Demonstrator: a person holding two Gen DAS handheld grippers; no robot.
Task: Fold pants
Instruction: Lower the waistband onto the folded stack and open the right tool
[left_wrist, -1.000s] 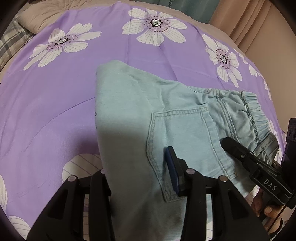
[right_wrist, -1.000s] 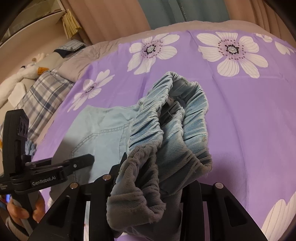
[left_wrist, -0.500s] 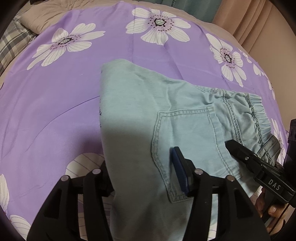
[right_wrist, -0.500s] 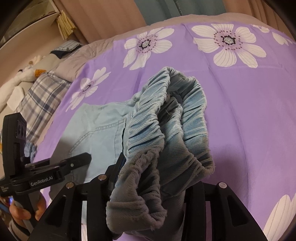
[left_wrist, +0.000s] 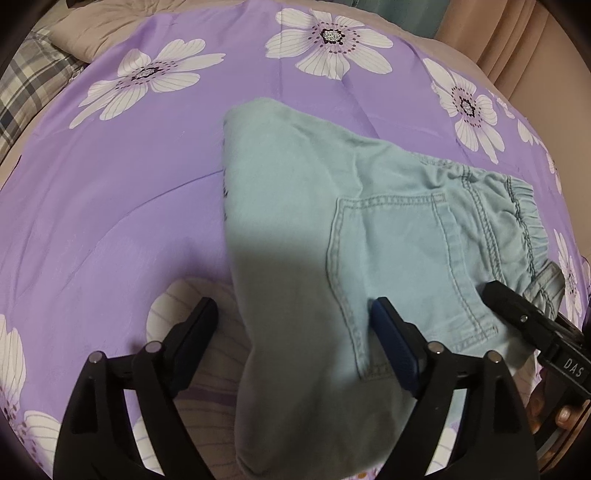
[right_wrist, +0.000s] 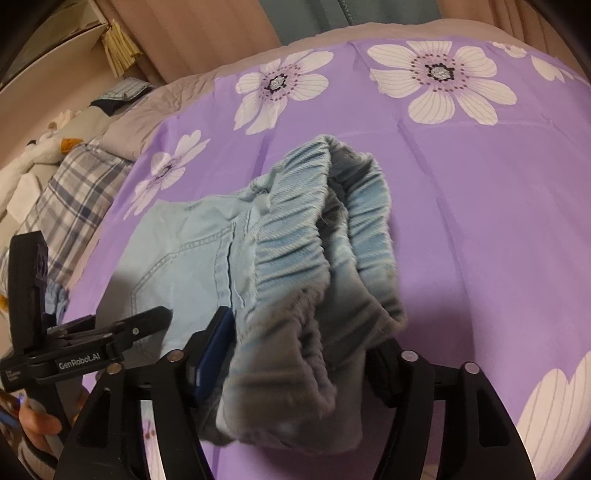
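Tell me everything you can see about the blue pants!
The pants are light blue, denim-looking, with a stitched back pocket and a gathered elastic waistband. They lie on the purple flowered bedspread, partly folded. The left hand-held gripper is open, fingers either side of the cloth. The right hand-held gripper has the bunched waistband between its fingers; whether they pinch it is unclear.
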